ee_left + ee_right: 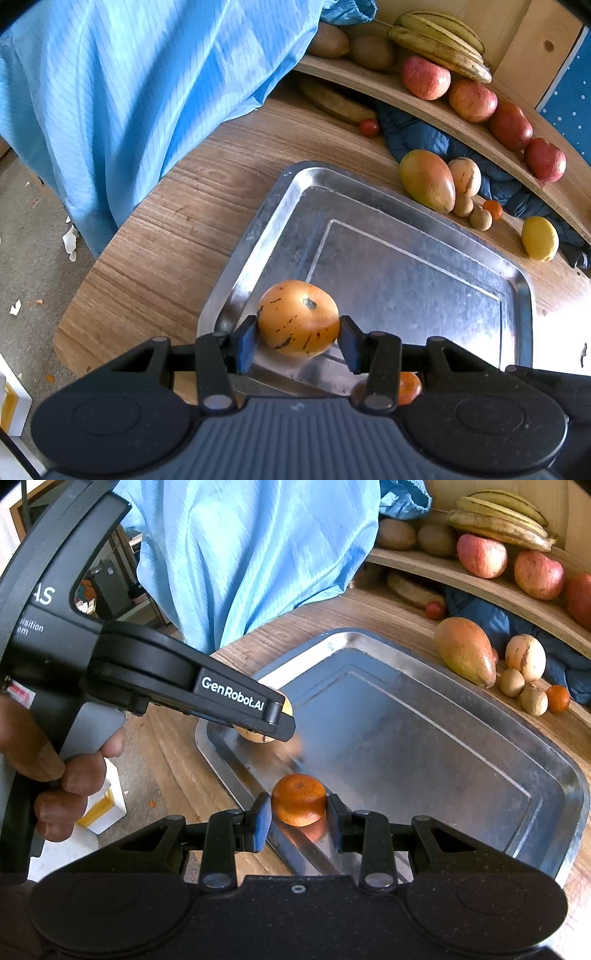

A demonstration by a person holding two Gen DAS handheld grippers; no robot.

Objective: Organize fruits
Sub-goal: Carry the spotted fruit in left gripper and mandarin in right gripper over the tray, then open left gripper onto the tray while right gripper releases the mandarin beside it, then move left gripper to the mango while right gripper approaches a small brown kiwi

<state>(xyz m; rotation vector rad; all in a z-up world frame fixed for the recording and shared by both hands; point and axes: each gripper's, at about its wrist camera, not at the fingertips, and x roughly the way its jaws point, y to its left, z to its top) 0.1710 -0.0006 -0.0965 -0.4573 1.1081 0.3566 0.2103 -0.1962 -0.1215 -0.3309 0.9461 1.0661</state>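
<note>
A: What has the left gripper [297, 341] got?
B: Its jaws pinch a pale orange, brown-flecked round fruit [298, 318], one pad on each side, over the near left corner of the metal tray [406, 258]. The gripper tilts steeply down.

A: And the right gripper [298, 821]?
B: Its jaws are clamped on a small tangerine [299, 799], at the tray's near rim [236, 790], also angled down. From its camera the left gripper reaches in from the left, the person's hand [55, 771] wrapped round its grey handle.

A: The rest of the fruit?
B: A mango [427, 181] and small fruits lie on the wooden table [166, 240] beyond the tray. Apples [426, 77] and bananas [441, 44] sit on the curved shelf [369, 79] above. A blue garment [147, 92] hangs at the far left.
</note>
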